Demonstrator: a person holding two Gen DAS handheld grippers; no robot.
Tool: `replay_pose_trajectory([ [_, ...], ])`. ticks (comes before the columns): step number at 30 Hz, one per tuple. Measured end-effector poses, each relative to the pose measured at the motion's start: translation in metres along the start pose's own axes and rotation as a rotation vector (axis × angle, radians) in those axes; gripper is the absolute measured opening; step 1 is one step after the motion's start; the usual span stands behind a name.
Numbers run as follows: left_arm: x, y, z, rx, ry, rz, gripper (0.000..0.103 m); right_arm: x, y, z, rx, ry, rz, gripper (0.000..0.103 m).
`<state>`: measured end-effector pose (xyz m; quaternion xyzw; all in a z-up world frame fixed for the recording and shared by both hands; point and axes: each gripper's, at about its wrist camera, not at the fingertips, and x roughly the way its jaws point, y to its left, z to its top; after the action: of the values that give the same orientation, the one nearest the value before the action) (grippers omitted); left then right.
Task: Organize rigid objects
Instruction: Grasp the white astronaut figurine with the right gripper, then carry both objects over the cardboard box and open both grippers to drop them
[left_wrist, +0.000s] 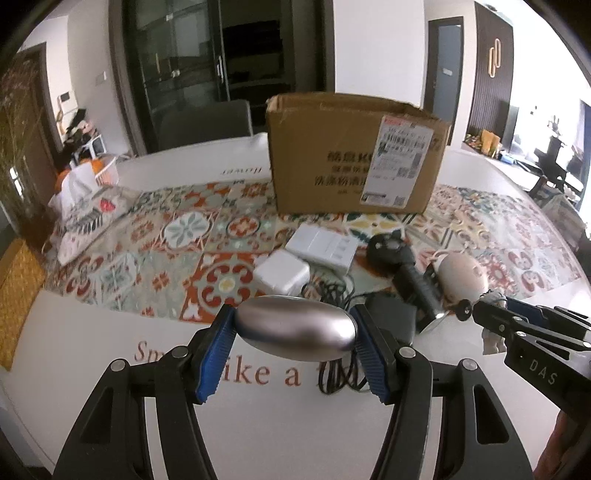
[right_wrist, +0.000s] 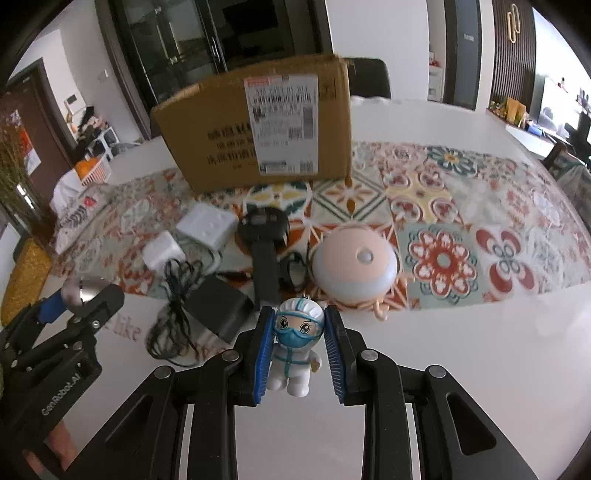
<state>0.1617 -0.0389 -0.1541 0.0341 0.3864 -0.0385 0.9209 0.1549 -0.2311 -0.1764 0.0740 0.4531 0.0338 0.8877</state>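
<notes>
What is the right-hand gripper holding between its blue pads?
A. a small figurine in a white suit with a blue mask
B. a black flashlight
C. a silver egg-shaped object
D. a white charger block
A: in the right wrist view the right gripper is shut on the small figurine, whose head sits between the blue pads, while the silver egg-shaped object is in the left gripper.

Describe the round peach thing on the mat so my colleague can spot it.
Start at the cardboard box on the patterned mat. Nearer the mat's front edge, right of the black handheld fan, sits a peach dome: the only round, pastel item there.
</notes>
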Motion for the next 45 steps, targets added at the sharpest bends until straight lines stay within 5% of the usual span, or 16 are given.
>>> replay_pose_trajectory([
  [28,-0.059,0.012,0.121,0.007,-0.19,-0.098,0.062,-0.092,0.036,0.108,-0.084,-0.268,0.051,0.028],
  [45,-0.034,0.008,0.211,0.047,-0.199,-0.132,0.062,-0.076,0.044,0.198,-0.111,-0.258,0.093,0.028],
])
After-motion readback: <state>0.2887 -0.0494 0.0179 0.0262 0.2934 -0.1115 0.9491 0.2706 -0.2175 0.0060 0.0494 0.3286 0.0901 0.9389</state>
